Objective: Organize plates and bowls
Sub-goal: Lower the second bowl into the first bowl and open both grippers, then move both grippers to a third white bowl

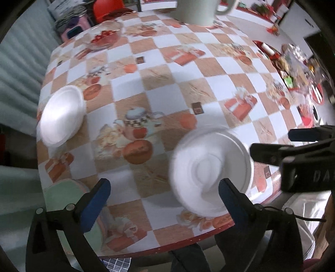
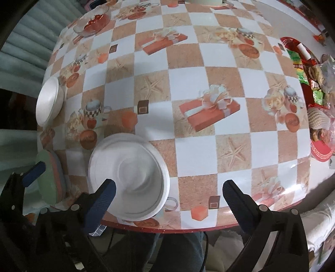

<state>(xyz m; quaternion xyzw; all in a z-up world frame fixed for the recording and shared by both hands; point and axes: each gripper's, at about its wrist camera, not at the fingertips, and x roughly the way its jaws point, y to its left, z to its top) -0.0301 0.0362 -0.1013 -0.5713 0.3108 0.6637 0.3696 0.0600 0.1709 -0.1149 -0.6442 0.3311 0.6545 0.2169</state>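
Note:
A white foam plate with a white bowl nested in it (image 1: 211, 171) (image 2: 129, 177) sits near the front edge of the checkered table. A second white bowl (image 1: 61, 116) (image 2: 49, 101) sits at the left edge. My left gripper (image 1: 164, 198) is open and empty, hovering just short of the plate, its right finger over the plate's near rim. My right gripper (image 2: 168, 196) is open and empty, its left finger over the plate's near rim. The right gripper also shows at the right of the left wrist view (image 1: 293, 144).
A stack of pastel plates (image 1: 67, 200) (image 2: 51, 177) lies at the front left corner. A glass bowl of red fruit (image 1: 104, 37) (image 2: 94, 21) stands far left. A large white mug (image 1: 196, 10) stands at the back. Snack packets (image 2: 318, 87) crowd the right side.

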